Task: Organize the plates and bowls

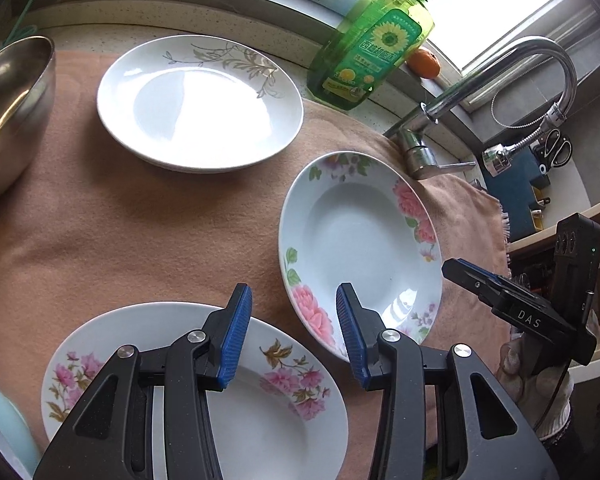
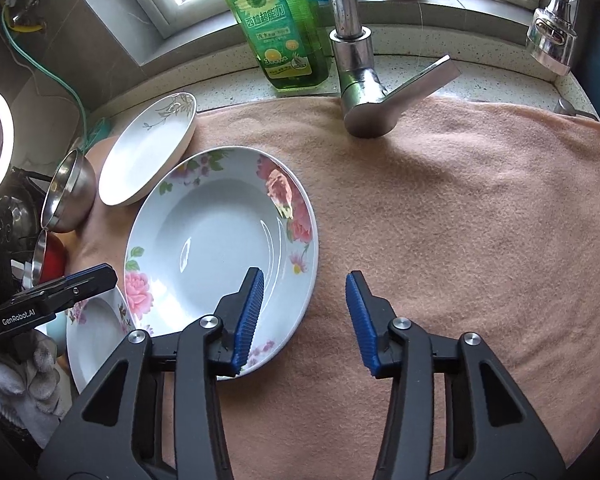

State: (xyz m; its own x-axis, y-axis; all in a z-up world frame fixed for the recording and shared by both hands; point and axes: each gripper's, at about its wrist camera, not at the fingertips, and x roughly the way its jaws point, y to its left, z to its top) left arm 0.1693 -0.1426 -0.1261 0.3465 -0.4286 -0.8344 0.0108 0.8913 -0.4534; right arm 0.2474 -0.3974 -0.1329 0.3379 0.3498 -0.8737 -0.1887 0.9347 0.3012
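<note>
**A:** Where do the two tools stand?

**B:** The left tool [image 1: 294,330] hangs with its blue pads apart and nothing between them. Its left pad is over the far rim of a pink-flowered plate [image 1: 260,420] lying directly beneath it; its right pad is over the near rim of the peony plate [image 1: 360,236], which lies ahead and to its right.

**A:** And the right one?

**B:** The right tool [image 2: 305,320] is parted too, clamped on nothing. Its left pad sits over the near right rim of that same peony plate [image 2: 220,248], while its right pad is over bare peach towel [image 2: 460,220], so the rim falls about between the pads. I cannot tell whether either pad touches it.

**A:** The other dishes?

**B:** Ahead of the left tool lies a white plate with a grey leaf pattern [image 1: 200,100]; far left of it, a steel bowl [image 1: 12,112]. All rest on the towel covering the surface.
</note>
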